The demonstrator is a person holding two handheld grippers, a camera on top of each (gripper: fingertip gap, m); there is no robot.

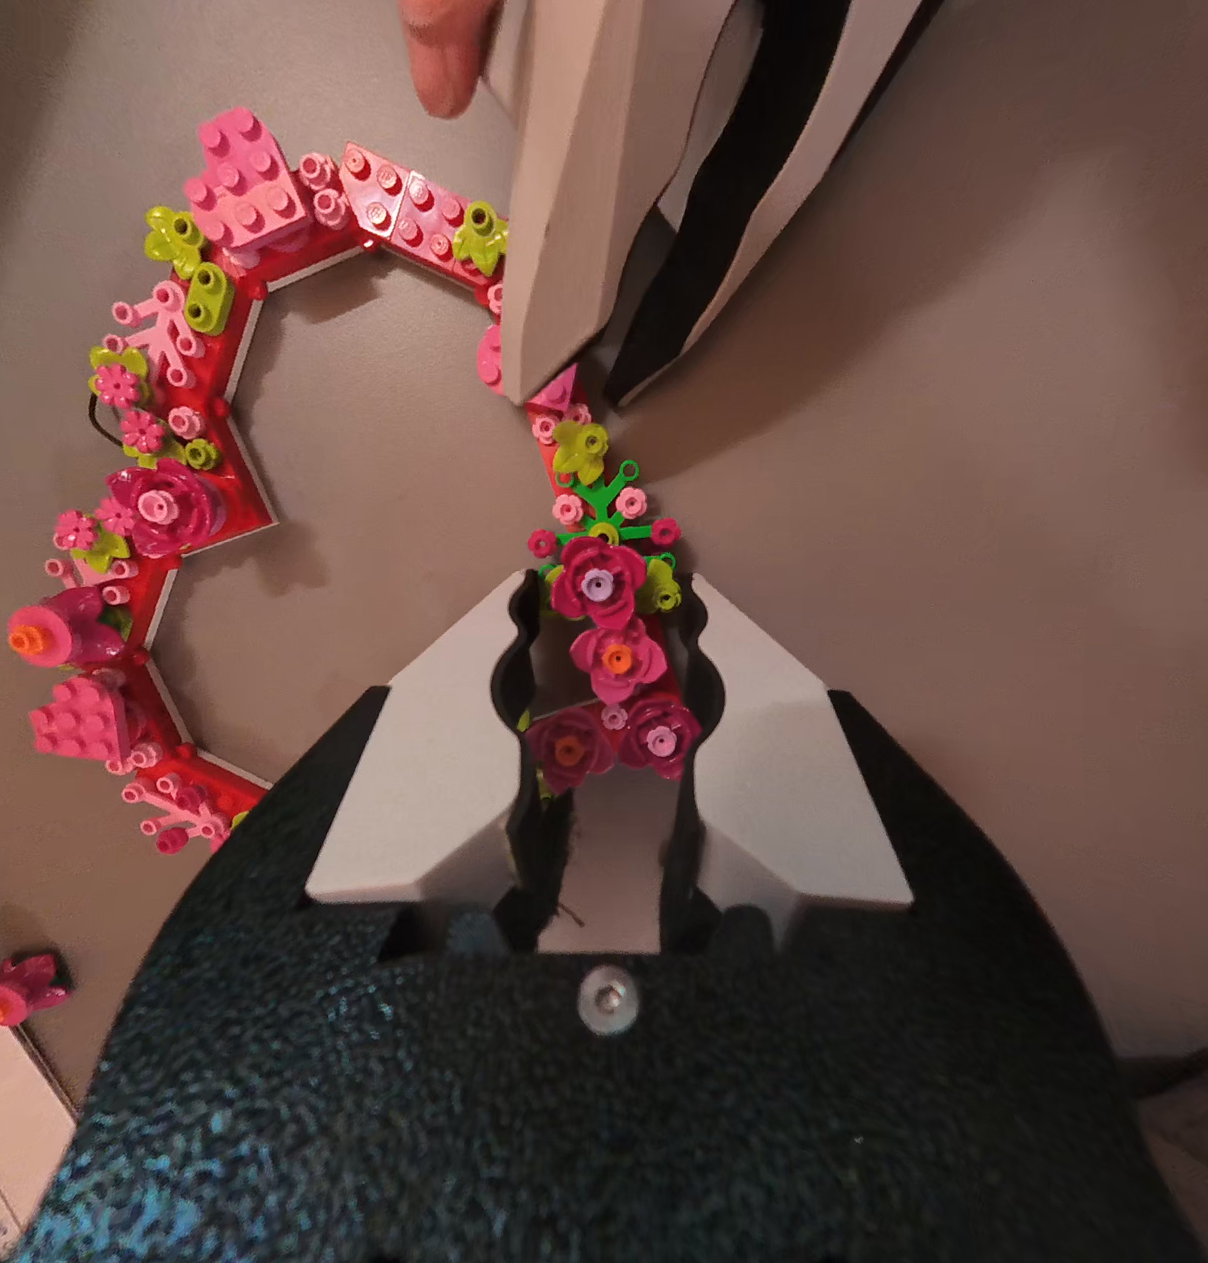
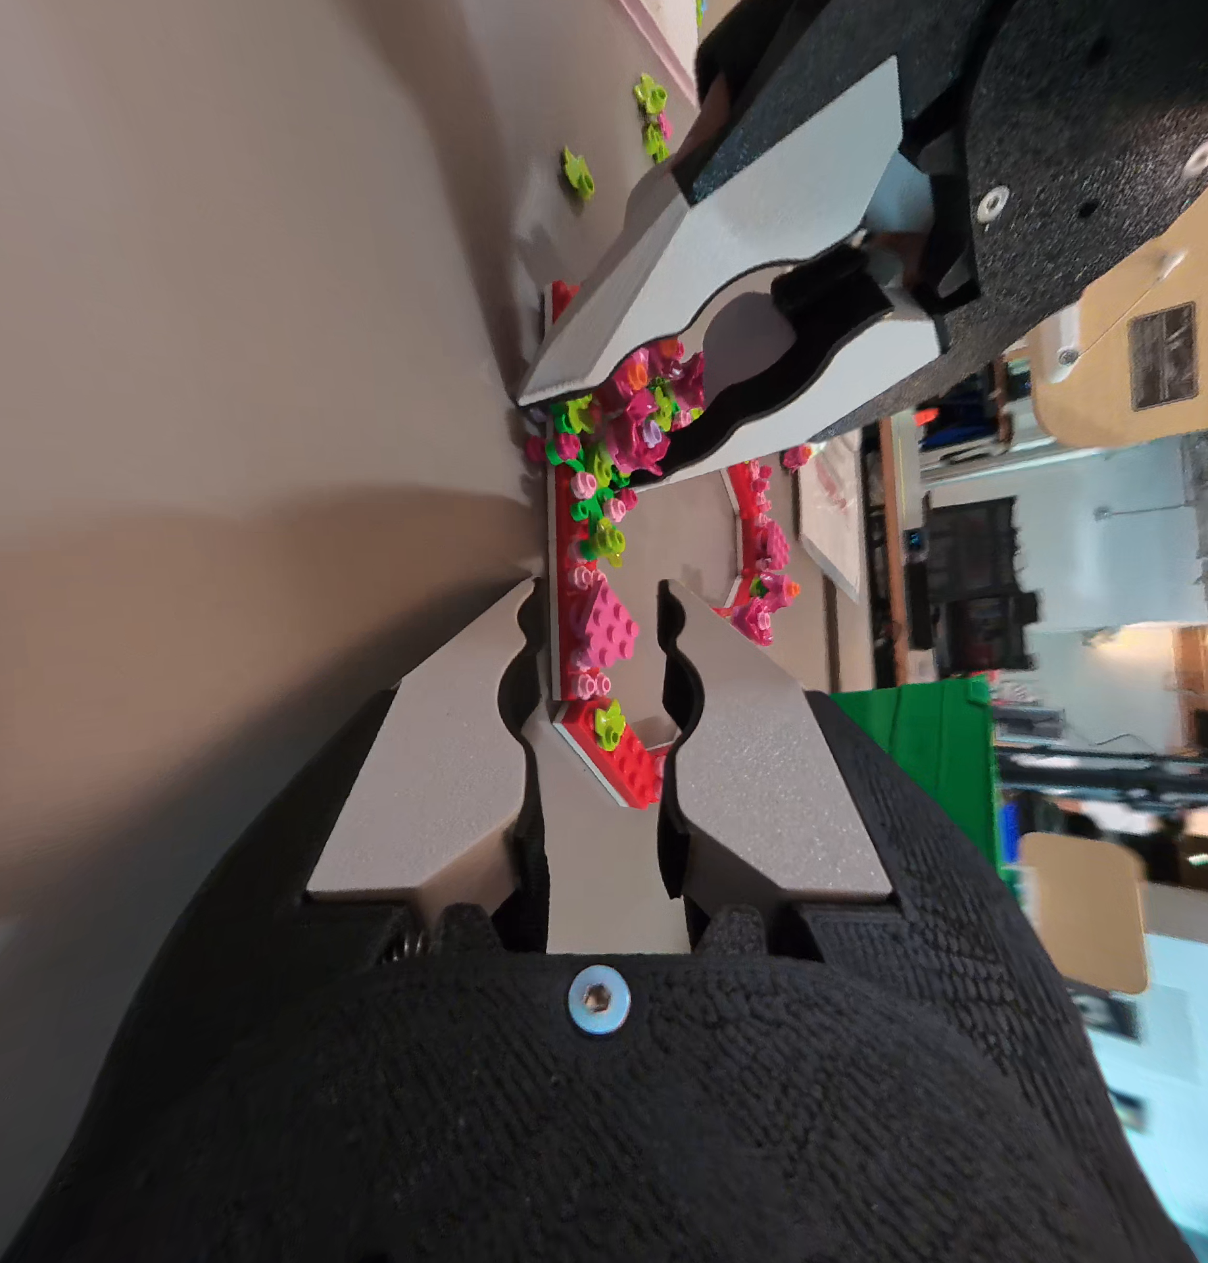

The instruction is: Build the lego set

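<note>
Lego heart frame [image 1: 198, 424] between both grippers' parted fingers (left [image 1: 611, 588] astride roses, right [image 2: 597, 594] astride pink plate).

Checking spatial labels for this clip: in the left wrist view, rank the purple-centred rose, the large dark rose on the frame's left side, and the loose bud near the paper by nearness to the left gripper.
1. Purple-centred rose: between the tips of the left gripper.
2. Large dark rose: on the frame's left side.
3. Loose bud: off the frame, at the lower left edge.

A plain beige tabletop [image 2: 246, 342] fronts a cluttered room with a green bin [image 2: 922, 745].
</note>
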